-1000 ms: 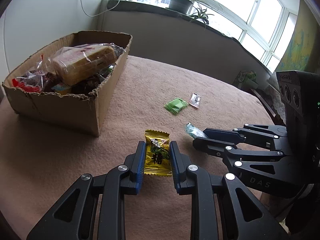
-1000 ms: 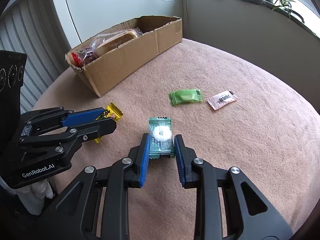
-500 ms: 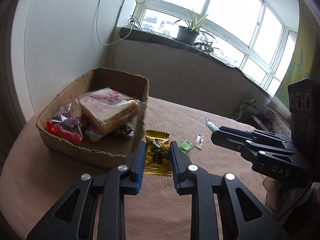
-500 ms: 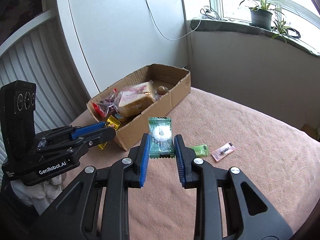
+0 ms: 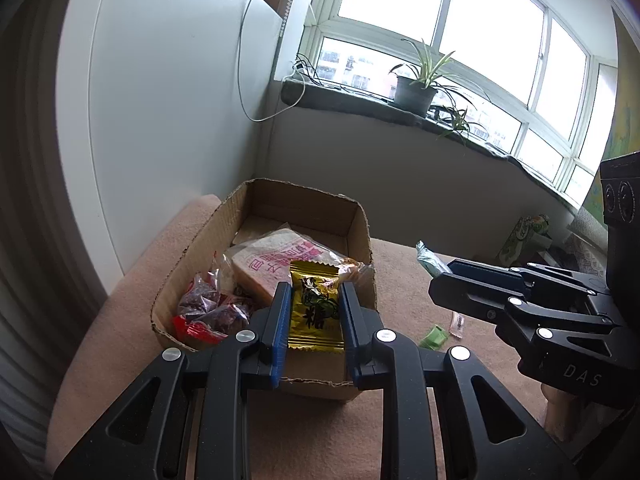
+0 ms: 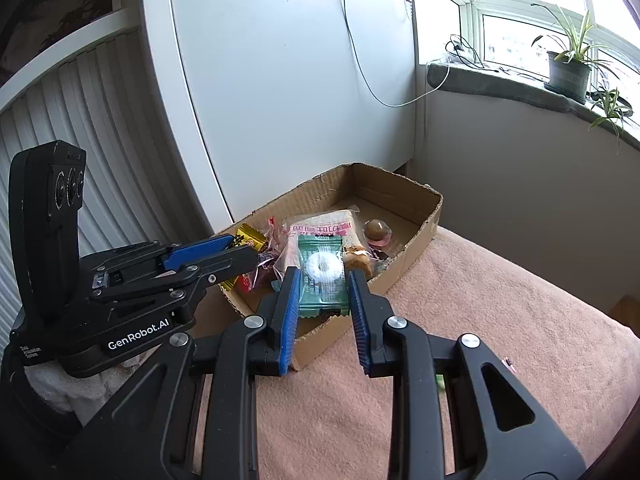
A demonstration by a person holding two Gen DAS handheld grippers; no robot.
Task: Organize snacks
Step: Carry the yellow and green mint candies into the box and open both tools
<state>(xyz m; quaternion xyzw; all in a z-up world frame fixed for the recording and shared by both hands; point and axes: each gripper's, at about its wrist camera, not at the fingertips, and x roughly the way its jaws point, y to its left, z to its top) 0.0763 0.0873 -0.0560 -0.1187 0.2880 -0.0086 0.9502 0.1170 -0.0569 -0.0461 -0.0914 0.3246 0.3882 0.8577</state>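
My left gripper (image 5: 314, 312) is shut on a yellow candy packet (image 5: 316, 308) and holds it in the air over the near end of the cardboard box (image 5: 260, 196). My right gripper (image 6: 324, 292) is shut on a green mint packet (image 6: 323, 276) and holds it above the box's near rim (image 6: 420, 236). The box holds a wrapped bread slice (image 5: 276, 264), red and dark snack packets (image 5: 204, 312) and a small round sweet (image 6: 376, 230). The right gripper shows in the left wrist view (image 5: 436, 276), and the left gripper in the right wrist view (image 6: 240, 248).
The box sits on a pink-covered table (image 6: 500, 320) next to a white wall panel (image 6: 280, 100). A green packet (image 5: 434, 336) and a pink-white packet (image 5: 456, 322) lie on the cloth right of the box. A windowsill with potted plants (image 5: 414, 92) runs behind.
Both grippers have risen from the table with their packets and moved towards the box. They now hang over its near end.
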